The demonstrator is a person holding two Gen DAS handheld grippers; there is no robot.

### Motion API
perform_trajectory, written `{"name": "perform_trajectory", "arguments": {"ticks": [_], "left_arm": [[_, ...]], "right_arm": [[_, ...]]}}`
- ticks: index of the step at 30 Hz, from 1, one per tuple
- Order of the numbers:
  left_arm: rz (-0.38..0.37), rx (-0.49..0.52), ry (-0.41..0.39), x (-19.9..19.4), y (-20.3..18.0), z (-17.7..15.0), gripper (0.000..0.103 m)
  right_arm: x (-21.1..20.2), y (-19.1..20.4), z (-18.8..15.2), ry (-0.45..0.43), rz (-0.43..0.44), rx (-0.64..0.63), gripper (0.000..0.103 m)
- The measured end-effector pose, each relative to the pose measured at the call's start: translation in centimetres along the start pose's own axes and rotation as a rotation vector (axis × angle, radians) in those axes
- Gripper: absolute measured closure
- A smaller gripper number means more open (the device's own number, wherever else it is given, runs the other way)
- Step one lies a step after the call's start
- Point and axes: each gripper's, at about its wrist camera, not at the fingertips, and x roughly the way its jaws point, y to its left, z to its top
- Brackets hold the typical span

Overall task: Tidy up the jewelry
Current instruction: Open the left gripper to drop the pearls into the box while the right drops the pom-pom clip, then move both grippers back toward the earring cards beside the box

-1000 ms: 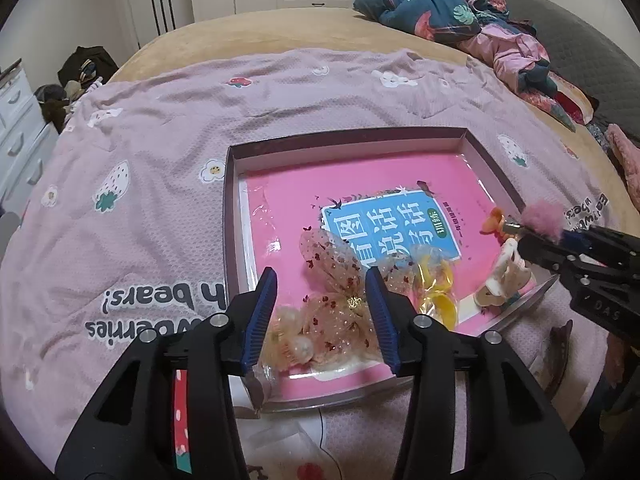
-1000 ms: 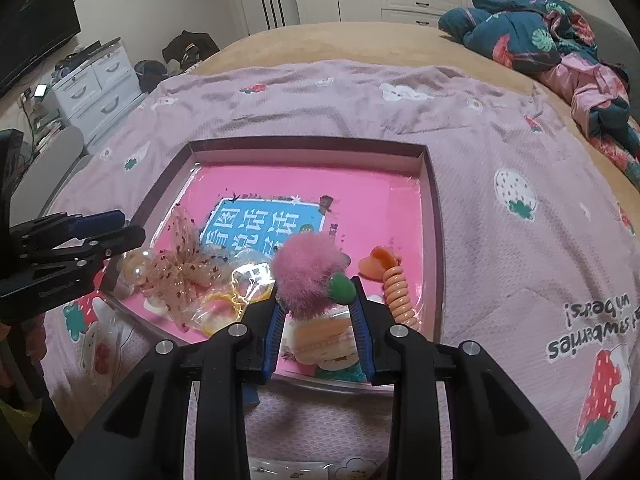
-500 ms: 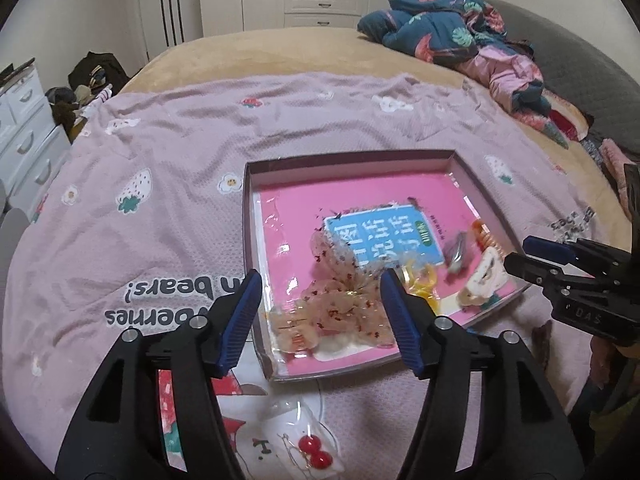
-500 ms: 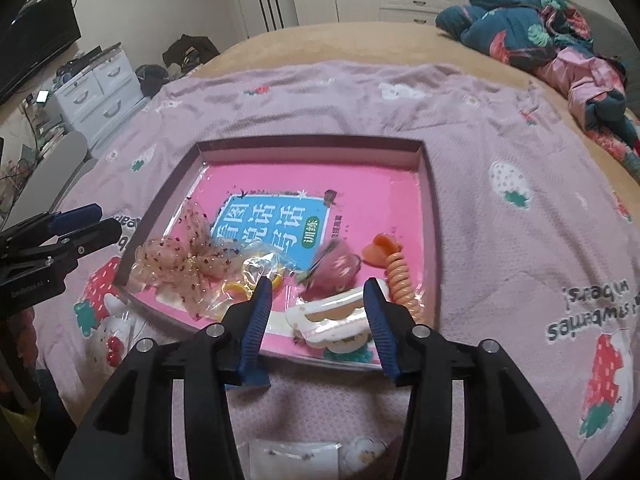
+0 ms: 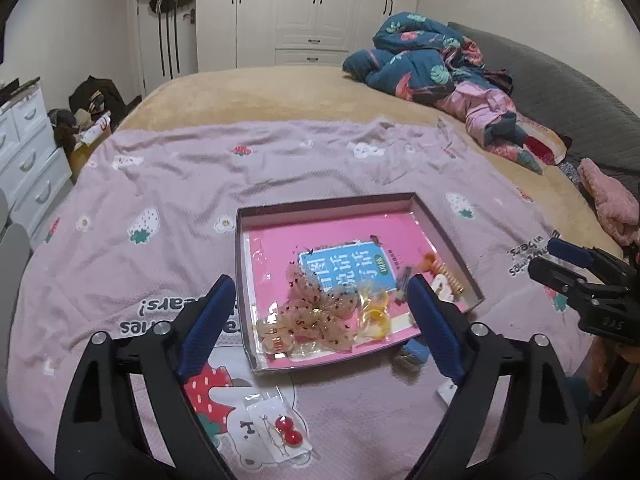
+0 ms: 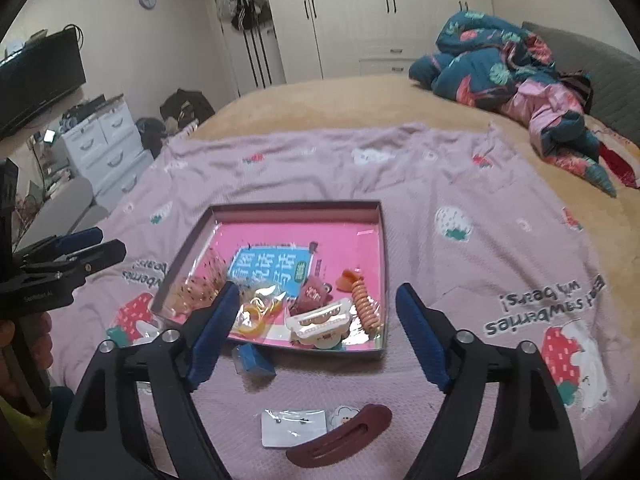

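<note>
Jewelry left outside the tray: maroon hair clip (image 6: 340, 432) lay nearest, at 6 o'clock below right gripper (image 6: 316, 340), long axis running 8-to-2. Right hand was closer. Both right and left gripper (image 5: 320, 326) jaws were opening, empty. Tray (image 6: 382, 276) sat beyond at 12.

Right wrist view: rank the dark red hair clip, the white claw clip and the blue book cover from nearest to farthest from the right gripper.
1. Dark red hair clip: on the blanket, just below the opening right gripper.
2. White claw clip: inside the box, at its near edge.
3. Blue book cover: mid-box, farther back, to the left.
</note>
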Motion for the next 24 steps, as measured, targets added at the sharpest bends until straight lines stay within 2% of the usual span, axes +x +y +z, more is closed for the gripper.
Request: {"name": "perform_trajectory", "arguments": {"ticks": [8,24], "left_arm": [[-0.008,-0.003,-0.048,-2.8,-0.6,0.2,0.013],[-0.021,0.006,-0.108,-7.8,-2.1,-1.4,0.01]], "right_arm": [[-4.6,0.5,0.4,-0.074,0.001,-0.026,0.018],[-10.0,1.0,-0.6,-0.132,-0.005,-0.057,0.016]]}}
